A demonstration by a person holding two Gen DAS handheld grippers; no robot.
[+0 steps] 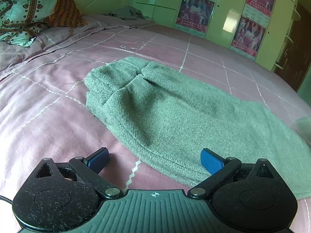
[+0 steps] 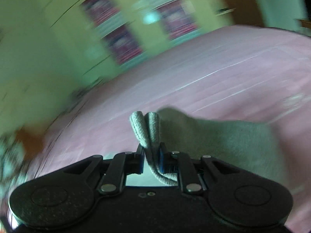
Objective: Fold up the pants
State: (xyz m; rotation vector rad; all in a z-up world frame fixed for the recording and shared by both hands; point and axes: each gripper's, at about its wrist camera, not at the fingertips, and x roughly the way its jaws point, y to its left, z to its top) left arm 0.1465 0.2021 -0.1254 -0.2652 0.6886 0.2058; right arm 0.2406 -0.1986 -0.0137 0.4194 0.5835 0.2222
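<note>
My left gripper (image 1: pixel 154 160) hangs low over the bed (image 1: pixel 58 101), jaws spread wide with nothing between them. The blue pads (image 1: pixel 210 163) sit apart at about 7 and 5 o'clock in my left view; the right-hand one lies over the near edge of the pants (image 1: pixel 175 112), though I cannot tell whether it touches the cloth. The left-hand one is over bare pink cover.

The pants, grey-green and ribbed, lie flat on the bed and run from the middle of that view out toward 4 o'clock. Their bunched, gathered end sits near the centre, a little toward 11 o'clock. A white zigzag stitch line of the cover runs between my left pads.

My right gripper (image 2: pixel 151 155) is closed tight on the pants (image 2: pixel 213 145). Two rolled folds of the cloth stand up between the jaws toward 12 o'clock, and the rest of the fabric trails off toward 3 o'clock. Below the jaws a loop of the cloth hangs in the gap. Everything behind is smeared with blur in my right view.

At 10 o'clock in the left view a patterned pillow (image 1: pixel 25 9) rests at the head of the bed. From 12 to 2 o'clock stands a green wardrobe (image 1: pixel 229 9) with posters (image 1: pixel 195 12) on its doors.
</note>
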